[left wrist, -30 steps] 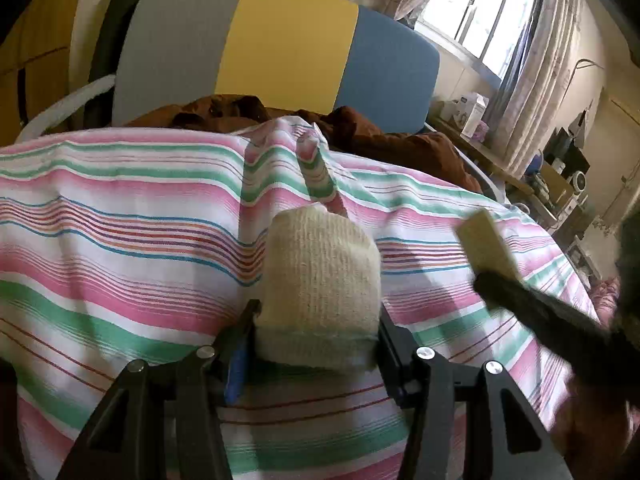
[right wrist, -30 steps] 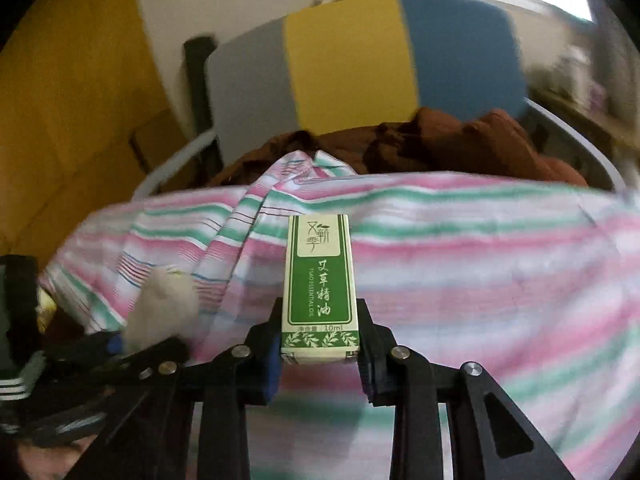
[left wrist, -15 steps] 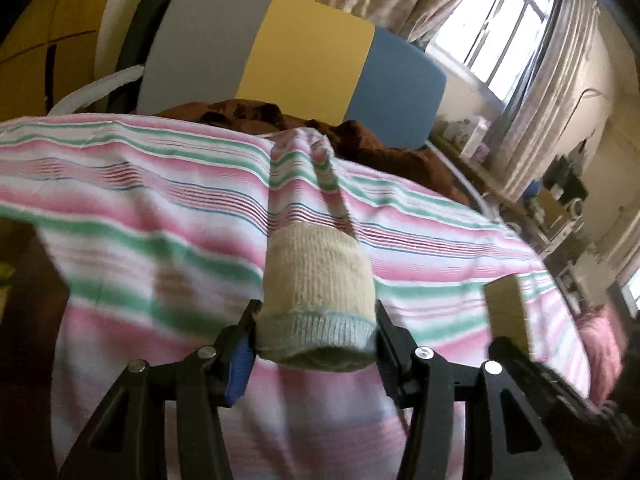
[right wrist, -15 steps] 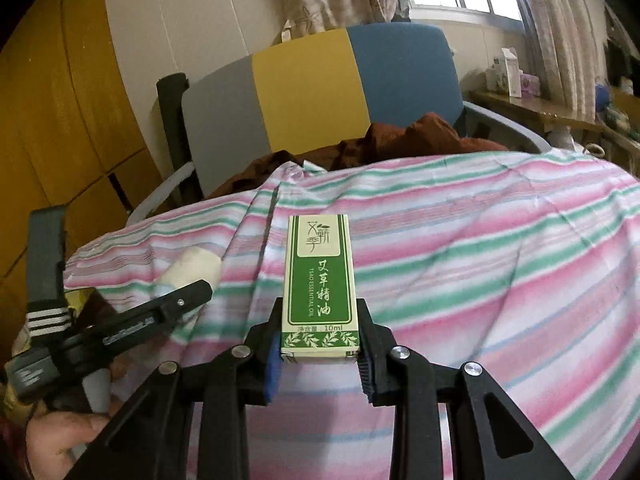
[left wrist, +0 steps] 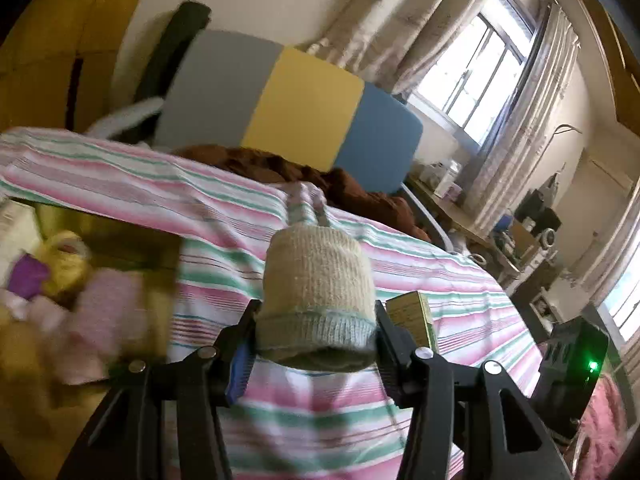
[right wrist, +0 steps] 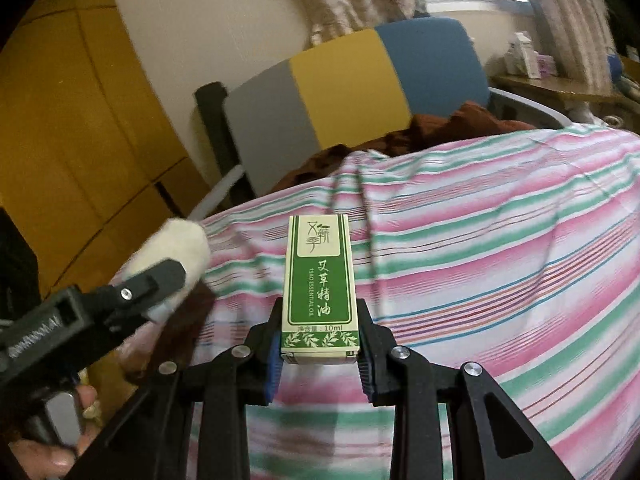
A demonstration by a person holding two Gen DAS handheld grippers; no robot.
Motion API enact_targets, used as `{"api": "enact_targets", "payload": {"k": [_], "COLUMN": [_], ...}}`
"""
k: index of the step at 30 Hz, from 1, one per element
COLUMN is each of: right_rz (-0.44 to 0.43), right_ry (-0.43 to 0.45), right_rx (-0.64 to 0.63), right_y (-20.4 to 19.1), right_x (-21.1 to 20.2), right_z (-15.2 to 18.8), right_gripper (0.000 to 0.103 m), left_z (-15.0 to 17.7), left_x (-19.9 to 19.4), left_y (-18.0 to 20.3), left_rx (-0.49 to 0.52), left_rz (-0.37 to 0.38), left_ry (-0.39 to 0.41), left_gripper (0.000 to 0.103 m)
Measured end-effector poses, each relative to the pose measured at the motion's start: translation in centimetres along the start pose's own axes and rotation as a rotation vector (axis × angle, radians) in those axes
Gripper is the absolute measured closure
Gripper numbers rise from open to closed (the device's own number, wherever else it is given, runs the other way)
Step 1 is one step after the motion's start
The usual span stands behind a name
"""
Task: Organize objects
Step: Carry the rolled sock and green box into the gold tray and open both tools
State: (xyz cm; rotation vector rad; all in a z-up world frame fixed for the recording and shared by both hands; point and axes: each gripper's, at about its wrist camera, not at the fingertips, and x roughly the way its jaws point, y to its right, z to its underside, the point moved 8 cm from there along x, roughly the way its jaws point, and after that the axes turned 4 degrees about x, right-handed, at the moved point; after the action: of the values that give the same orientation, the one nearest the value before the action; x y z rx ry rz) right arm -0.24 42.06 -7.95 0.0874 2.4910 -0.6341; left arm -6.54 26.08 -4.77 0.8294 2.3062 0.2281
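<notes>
Striped bedsheet now gives way at the left to a yellow bin of soft items, absent a second ago: both loads look near drop-off. Left gripper clenches a rolled sock; right gripper clenches a green box reading "TSAO ESSENTIAL OIL, 10ml".

A striped sheet covers the bed (brown cloth bunched beside a tricolour headboard).
</notes>
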Motion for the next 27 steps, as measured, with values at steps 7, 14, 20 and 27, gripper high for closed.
{"api": "enact_targets", "payload": {"k": [7,14,20,27], "right_rz": [-0.092,-0.175,-0.225,-0.253], "right_ry": [-0.025,-0.043,-0.069,-0.109], "right_rx": [-0.039,-0.096,-0.128,-0.14], "right_y": [-5.6,-10.6,-13.5,-15.7], "right_x": [-0.2,0.0,0.5,1.4], "right_z": [1.5,2.3,3.4,4.6], "right_gripper": [0.072,0.072,0.072,0.072], "left_z": [-0.6,-0.2,0.2,0.6], "left_x": [-5.0,-7.5,-9.3,-10.0], "left_y": [-3.5,-7.0,-9.7,-11.8], "left_rx": [0.005,-0.034,-0.062,-0.079], "left_rz": [-0.064,-0.119,-0.16,-0.184], "left_ry": [0.066,0.072,0.08,0.07], "left_gripper": [0.051,0.051,0.051,0.051]}}
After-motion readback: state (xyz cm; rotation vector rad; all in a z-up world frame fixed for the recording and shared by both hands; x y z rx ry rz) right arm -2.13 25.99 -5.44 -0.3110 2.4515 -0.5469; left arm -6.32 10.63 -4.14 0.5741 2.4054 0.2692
